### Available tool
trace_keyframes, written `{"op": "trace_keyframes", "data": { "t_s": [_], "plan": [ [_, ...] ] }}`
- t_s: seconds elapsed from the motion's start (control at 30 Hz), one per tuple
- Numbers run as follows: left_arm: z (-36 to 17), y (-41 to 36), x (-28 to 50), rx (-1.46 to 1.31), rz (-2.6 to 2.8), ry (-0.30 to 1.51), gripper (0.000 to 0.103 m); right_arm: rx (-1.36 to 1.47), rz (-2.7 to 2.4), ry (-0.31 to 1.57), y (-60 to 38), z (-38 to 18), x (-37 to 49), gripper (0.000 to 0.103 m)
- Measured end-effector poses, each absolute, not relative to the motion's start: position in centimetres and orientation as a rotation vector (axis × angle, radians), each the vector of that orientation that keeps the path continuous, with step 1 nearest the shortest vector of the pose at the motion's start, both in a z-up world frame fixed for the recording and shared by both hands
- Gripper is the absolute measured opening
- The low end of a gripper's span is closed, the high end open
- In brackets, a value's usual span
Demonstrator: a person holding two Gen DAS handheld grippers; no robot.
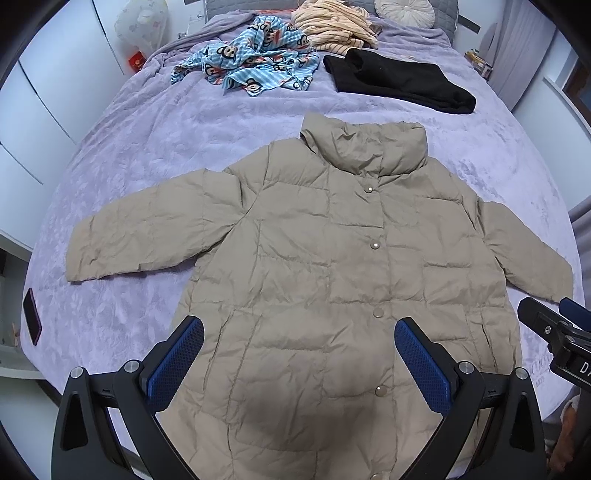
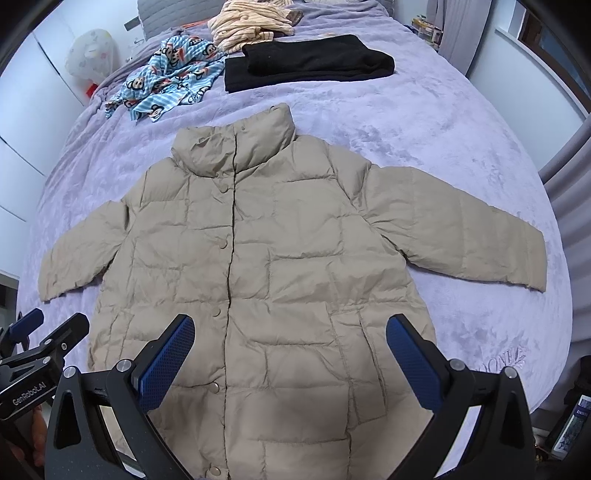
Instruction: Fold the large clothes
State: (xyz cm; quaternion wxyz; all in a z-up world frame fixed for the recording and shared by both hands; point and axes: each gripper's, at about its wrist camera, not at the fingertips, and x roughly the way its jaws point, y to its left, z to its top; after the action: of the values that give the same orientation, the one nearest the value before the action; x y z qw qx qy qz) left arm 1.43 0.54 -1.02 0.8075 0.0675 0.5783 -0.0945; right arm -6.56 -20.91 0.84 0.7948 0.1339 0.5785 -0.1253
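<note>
A beige quilted puffer jacket (image 1: 317,258) (image 2: 258,251) lies flat and face up on the purple bedspread (image 1: 155,155) (image 2: 424,122), snapped closed, collar toward the far end and both sleeves spread out to the sides. My left gripper (image 1: 299,332) hovers open above the jacket's lower front, nothing between its blue pads. My right gripper (image 2: 290,330) is also open, above the hem area on the jacket's right half, holding nothing. Each gripper shows at the edge of the other's view.
At the far end of the bed lie a folded black garment (image 1: 399,79) (image 2: 306,61), a crumpled blue monkey-print cloth (image 1: 251,62) (image 2: 166,92) and a striped cream garment (image 1: 336,26). A dark phone (image 1: 31,315) rests at the bed's left edge. White wardrobes stand left.
</note>
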Motion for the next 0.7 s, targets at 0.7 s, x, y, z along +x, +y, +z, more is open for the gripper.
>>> {"op": "trace_keyframes", "data": {
  "t_s": [0.7],
  "plan": [
    [-0.88, 0.85, 1.56, 0.142, -0.193, 1.24, 0.103, 0.288, -0.268, 1.242, -20.83, 0.82, -6.59, 0.103]
  ]
}}
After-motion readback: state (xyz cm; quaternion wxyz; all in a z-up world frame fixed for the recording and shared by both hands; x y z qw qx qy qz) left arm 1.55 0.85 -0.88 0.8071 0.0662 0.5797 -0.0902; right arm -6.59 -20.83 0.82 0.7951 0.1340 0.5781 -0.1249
